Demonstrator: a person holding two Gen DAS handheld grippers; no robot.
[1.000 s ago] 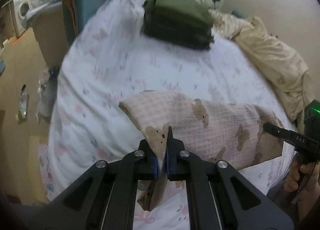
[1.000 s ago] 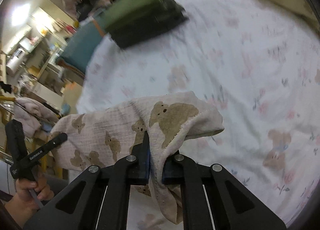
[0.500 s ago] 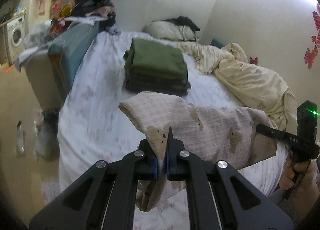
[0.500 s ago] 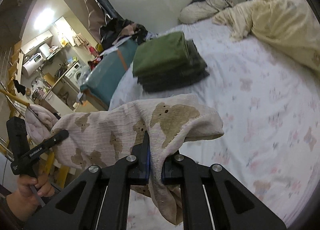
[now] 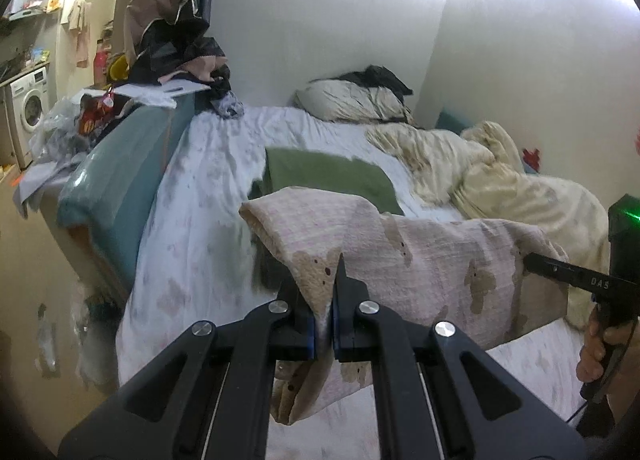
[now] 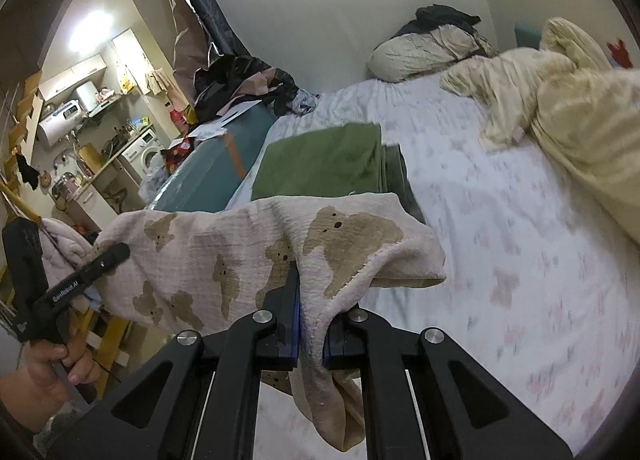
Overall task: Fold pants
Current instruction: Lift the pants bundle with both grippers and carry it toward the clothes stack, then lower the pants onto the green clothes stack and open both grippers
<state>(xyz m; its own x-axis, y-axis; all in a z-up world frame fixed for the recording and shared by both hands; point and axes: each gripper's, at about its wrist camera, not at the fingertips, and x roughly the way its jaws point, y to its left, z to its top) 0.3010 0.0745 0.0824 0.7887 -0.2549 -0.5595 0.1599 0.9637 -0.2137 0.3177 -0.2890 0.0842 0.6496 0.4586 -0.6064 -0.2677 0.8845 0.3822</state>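
The pants [image 5: 432,260] are pale pink with brown bear prints, stretched in the air above the bed between both grippers. My left gripper [image 5: 324,300] is shut on one end of them. My right gripper [image 6: 310,308] is shut on the other end of the pants [image 6: 224,256], and loose cloth hangs down below its jaws. The right gripper also shows at the right edge of the left wrist view [image 5: 532,262]. The left gripper shows at the left of the right wrist view [image 6: 116,252].
The bed [image 5: 208,227] has a white floral sheet. A stack of folded green and dark clothes [image 5: 332,175] lies mid-bed, also seen in the right wrist view [image 6: 332,163]. A cream duvet [image 5: 520,195] is bunched on the right, pillows [image 5: 352,99] at the head. A teal suitcase [image 5: 120,163] stands left of the bed.
Both grippers have lifted and tilted up with the pants held between them; the view has swung from the bed surface to the far wall. The grips have not changed.
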